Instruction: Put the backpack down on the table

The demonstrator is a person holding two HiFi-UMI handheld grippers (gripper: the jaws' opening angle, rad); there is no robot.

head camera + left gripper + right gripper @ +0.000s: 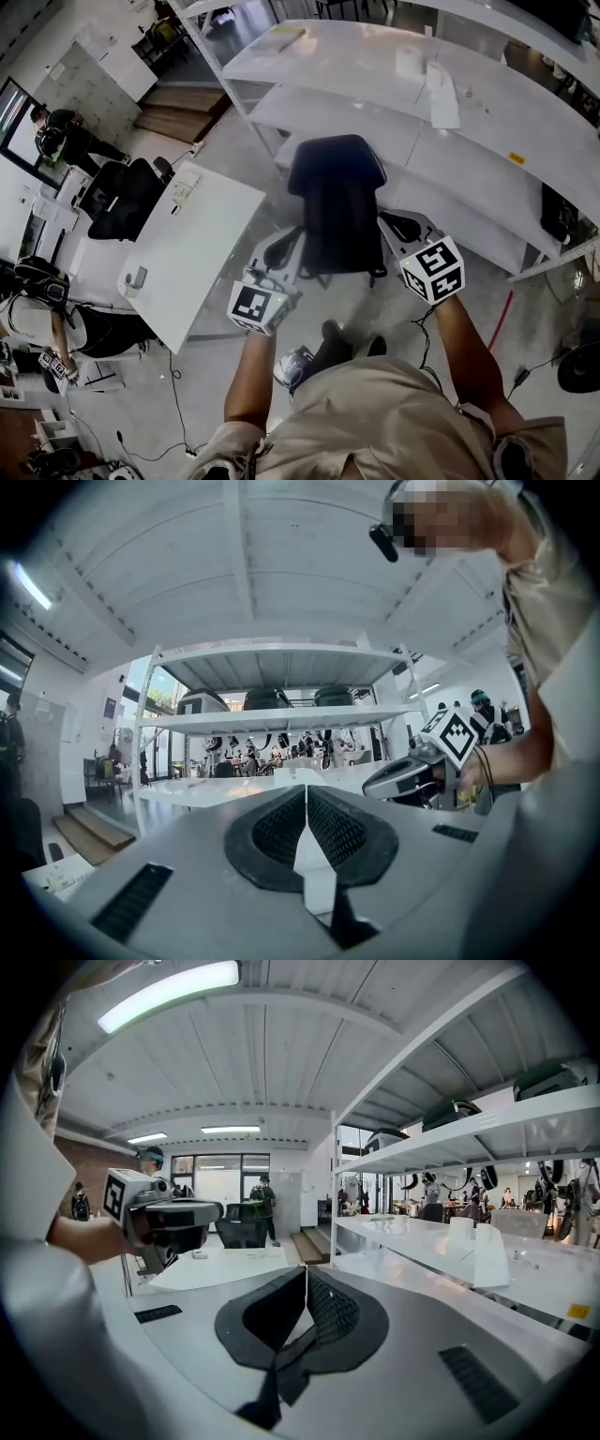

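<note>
Head view shows 1 black backpack (336,202) hanging between the 2 grippers, above the floor and just right of 1 white table (202,234). The left gripper (279,255) and the right gripper (398,232) each have their jaws closed on 1 thin strap (347,921). If 1 strap slides out, the backpack would probably tip and miss the table.

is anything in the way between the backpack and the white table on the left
Nothing visible does. The black fabric backpack hangs by its straps from the left gripper and right gripper above the floor, just right of the white rectangular table, with only open air between them.
</note>
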